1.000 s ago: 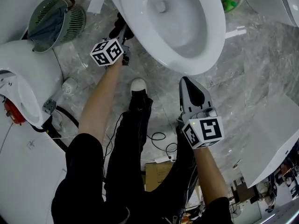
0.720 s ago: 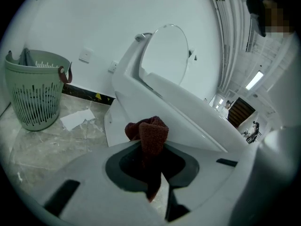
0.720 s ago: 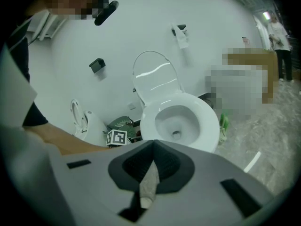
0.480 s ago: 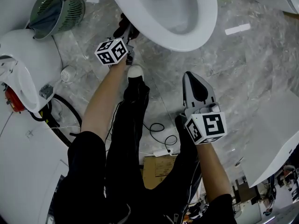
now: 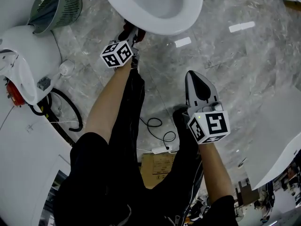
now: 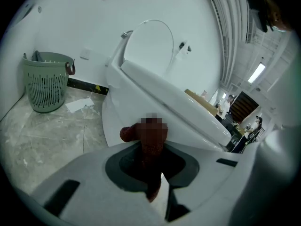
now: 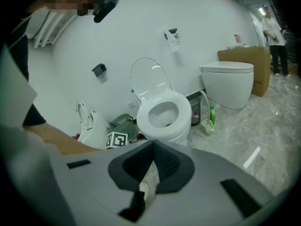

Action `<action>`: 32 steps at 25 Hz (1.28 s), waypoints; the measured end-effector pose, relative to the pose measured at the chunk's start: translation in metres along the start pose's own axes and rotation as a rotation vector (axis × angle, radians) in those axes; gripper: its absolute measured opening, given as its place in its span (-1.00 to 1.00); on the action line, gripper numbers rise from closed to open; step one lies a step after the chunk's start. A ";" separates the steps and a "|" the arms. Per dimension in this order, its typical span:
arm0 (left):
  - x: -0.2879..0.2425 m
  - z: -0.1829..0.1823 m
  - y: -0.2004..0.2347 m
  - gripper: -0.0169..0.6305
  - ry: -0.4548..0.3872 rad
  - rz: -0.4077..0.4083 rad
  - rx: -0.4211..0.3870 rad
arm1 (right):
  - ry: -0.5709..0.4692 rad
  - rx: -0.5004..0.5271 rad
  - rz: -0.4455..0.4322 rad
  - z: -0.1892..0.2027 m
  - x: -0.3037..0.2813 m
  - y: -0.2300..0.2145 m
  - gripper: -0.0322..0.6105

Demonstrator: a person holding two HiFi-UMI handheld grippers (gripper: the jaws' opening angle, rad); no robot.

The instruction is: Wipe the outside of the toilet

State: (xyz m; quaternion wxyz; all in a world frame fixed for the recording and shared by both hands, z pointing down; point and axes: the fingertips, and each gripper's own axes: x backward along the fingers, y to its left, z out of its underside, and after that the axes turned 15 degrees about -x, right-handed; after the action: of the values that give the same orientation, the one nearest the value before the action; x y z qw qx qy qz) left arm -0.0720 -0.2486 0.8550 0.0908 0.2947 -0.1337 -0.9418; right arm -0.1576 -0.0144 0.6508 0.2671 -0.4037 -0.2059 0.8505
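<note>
While the left gripper [image 5: 133, 37] reaches forward under the rim of the toilet [image 6: 136, 98], its jaws are clamped on a dark red cloth [image 6: 151, 149], and the cloth's free end sits right at the curved outer wall of the bowl, low on the person's left of its front. Part of the cloth is masked, so I cannot tell whether it presses on the porcelain or stops just short. The right gripper [image 5: 194, 75] hangs well apart from the bowl, over the marble floor [image 5: 225, 60], its jaws closed together with nothing between them; it appears to have no share in the wiping at this point. The toilet stands straight ahead with its lid raised, a green basket [image 6: 46, 81] near the wall on its left. Judging by this, the job is in its working phase but not far along that I can confirm: the porcelain looks uniformly white and shows no streak or wet band to mark what has been covered. The front, the right flank, the base and the back of the bowl would all need a pass, as far as I can judge.
</note>
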 end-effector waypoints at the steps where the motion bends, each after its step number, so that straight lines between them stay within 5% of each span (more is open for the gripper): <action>1: 0.001 0.004 -0.009 -0.78 0.007 -0.003 0.000 | -0.001 -0.003 0.000 0.000 0.007 -0.003 -0.89; 9: 0.008 0.029 -0.074 -0.78 0.041 -0.010 -0.004 | -0.020 -0.003 0.011 -0.006 0.061 -0.032 -0.89; 18: 0.023 0.034 -0.182 -0.78 0.088 0.092 -0.046 | -0.079 -0.011 0.014 -0.029 0.134 -0.072 -0.89; 23: 0.050 0.016 -0.244 -0.77 0.094 0.091 -0.129 | -0.074 0.178 -0.034 -0.051 0.192 -0.092 -0.89; 32: 0.149 -0.059 -0.362 -0.77 0.073 0.013 -0.135 | -0.053 0.215 -0.052 -0.128 0.336 -0.109 -0.89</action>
State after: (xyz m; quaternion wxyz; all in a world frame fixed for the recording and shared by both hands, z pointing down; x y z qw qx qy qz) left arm -0.1917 0.0453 0.6193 0.1212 0.3211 -0.0684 -0.9368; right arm -0.2023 0.2954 0.4436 0.3250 -0.3447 -0.1310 0.8709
